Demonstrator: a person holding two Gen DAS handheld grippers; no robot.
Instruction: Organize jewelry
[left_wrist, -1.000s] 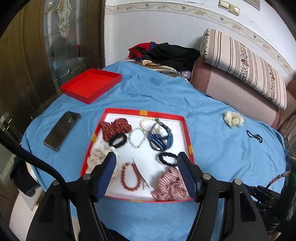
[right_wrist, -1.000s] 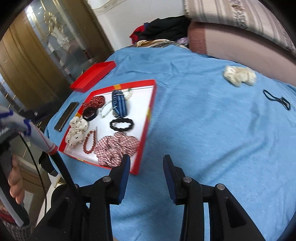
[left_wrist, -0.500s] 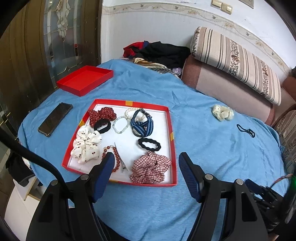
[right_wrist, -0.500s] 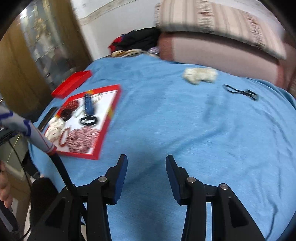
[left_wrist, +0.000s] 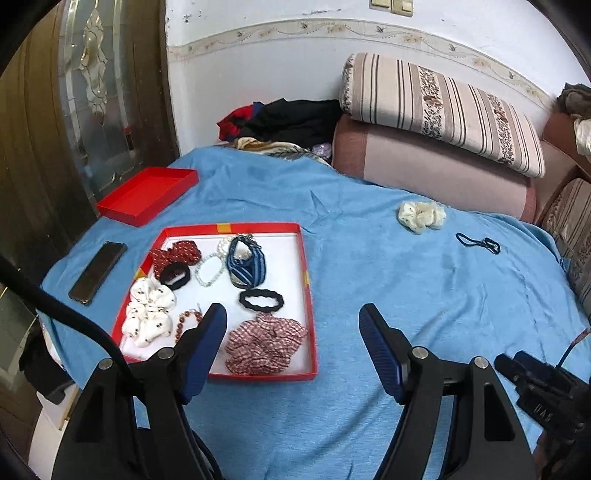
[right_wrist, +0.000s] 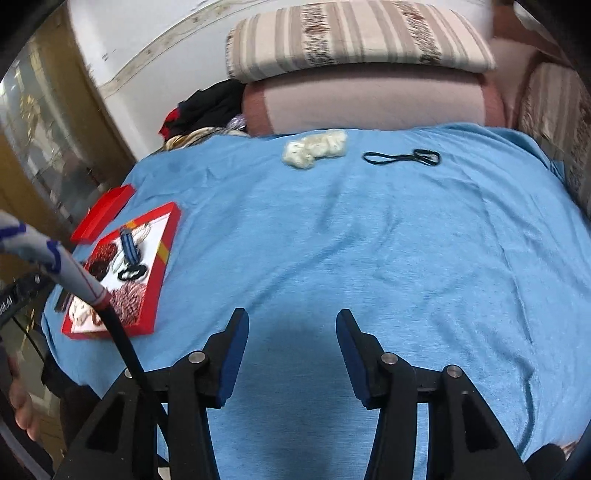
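Two views. Left wrist: left gripper (left_wrist: 291, 325) spread wide, empty, above near edge of red tray (left_wrist: 307, 280); cream scrunchie (left_wrist: 421, 216) far right. Right wrist: right gripper (right_wrist: 291, 328) parted, empty; cream scrunchie (right_wrist: 316, 147), black hair tie (right_wrist: 402, 158) far ahead.

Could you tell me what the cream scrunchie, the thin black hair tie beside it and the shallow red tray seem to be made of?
The cream scrunchie looks like soft, gathered, matte fabric: it is puffy and crumpled. The thin black hair tie seems to be elastic cord, lying limp in narrow loops. The shallow red tray is probably card, with stiff straight walls, a flat white floor and yellow tape at the rim.
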